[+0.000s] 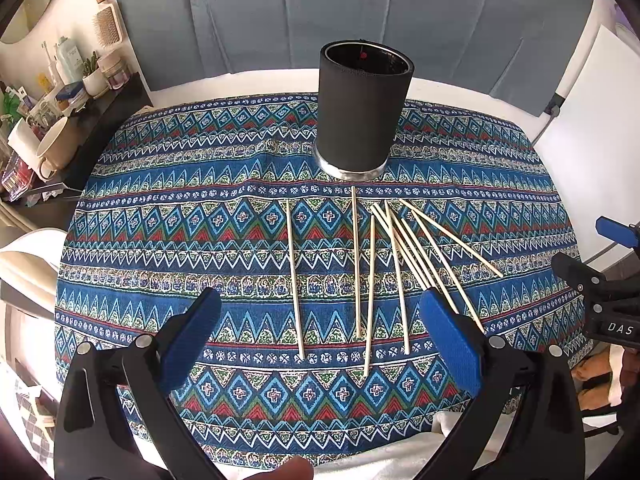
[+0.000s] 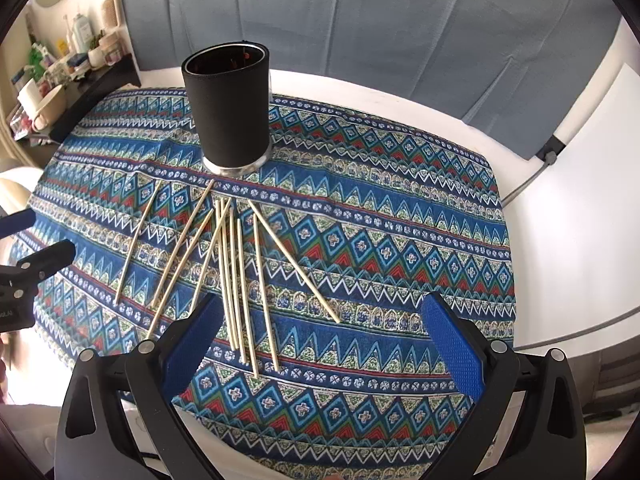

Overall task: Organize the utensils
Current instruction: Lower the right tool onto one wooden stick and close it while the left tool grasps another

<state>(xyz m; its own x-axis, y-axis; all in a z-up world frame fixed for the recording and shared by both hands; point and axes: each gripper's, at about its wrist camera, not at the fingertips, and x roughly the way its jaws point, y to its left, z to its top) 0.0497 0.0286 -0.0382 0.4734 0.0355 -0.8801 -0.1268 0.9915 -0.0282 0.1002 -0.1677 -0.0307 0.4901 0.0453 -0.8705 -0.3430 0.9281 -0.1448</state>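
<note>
chopsticks (image 1: 372, 276) fanned loose on patterned cloth (image 1: 160, 240), tips converging toward black cylindrical holder (image 1: 362, 112) standing upright just behind, mouth open, presumably to receive them. left gripper (image 1: 320, 340) spread wide, holding nothing, poised over near ends of sticks; right gripper (image 2: 324, 344) likewise spread and unloaded, over its side of the fan. holder interior dark, contents unreadable; some stick ends masked by blue pads (image 2: 196, 340); shelf clutter (image 1: 60, 88) too small to identify.

A blue patterned cloth (image 1: 200, 240) covers the white desk (image 1: 460, 92). At far left, a dark shelf (image 1: 116, 108) carries a cream mug (image 1: 56, 148), bottles (image 1: 68, 60) and a hairbrush (image 1: 106, 26). A grey-blue backdrop (image 1: 320, 8) hangs behind.
</note>
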